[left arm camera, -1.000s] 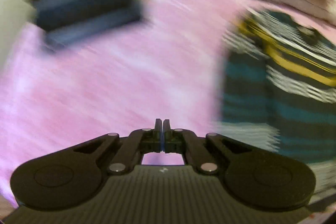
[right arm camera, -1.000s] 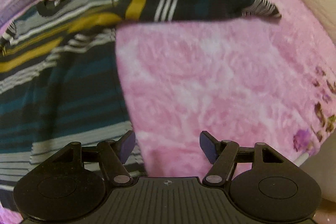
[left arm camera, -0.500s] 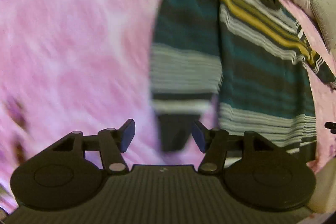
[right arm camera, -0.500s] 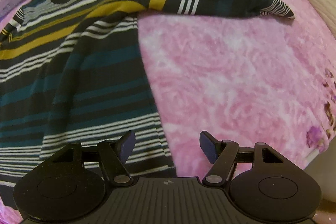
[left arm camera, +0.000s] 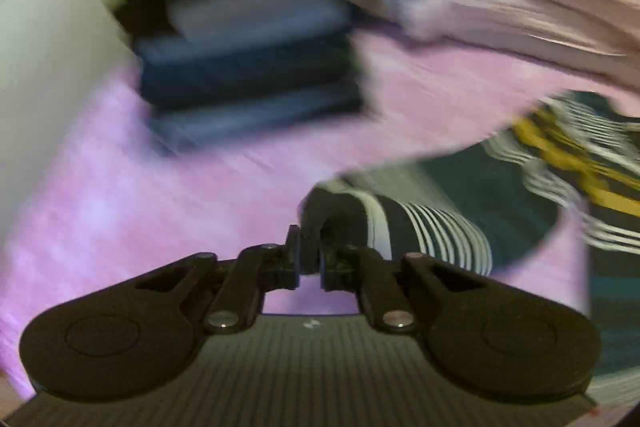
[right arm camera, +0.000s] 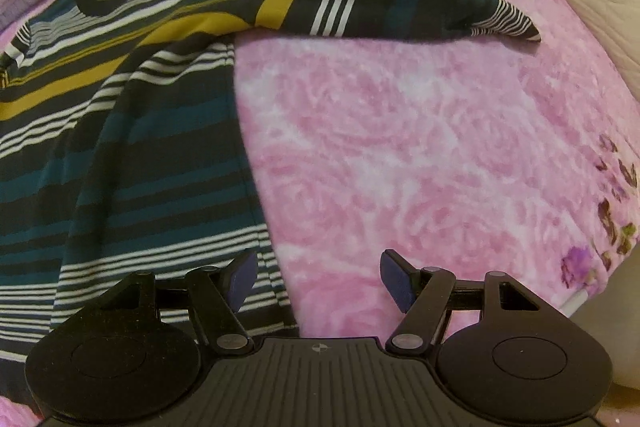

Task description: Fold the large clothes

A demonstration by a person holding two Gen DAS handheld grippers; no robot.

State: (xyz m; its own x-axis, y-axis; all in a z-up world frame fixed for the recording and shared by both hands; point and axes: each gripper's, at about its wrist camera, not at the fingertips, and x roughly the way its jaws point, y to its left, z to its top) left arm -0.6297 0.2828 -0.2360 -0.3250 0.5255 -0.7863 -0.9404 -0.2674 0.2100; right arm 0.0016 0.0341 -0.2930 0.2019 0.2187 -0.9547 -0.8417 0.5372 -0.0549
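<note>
One striped knit sweater [right arm camera: 132, 131], flat on pink plush blanket [right arm camera: 400, 147], left side. Left gripper [left arm camera: 309, 259] pinching its sleeve cuff [left arm camera: 352, 223]; right gripper [right arm camera: 316, 277] spread, empty. One folded-clothes stack [left arm camera: 248, 59], far.

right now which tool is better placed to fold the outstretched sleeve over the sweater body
Right. The right tool is open and empty over the pink blanket, with the outstretched sleeve lying flat ahead of it. The left tool is shut on the other sleeve's cuff.
</note>
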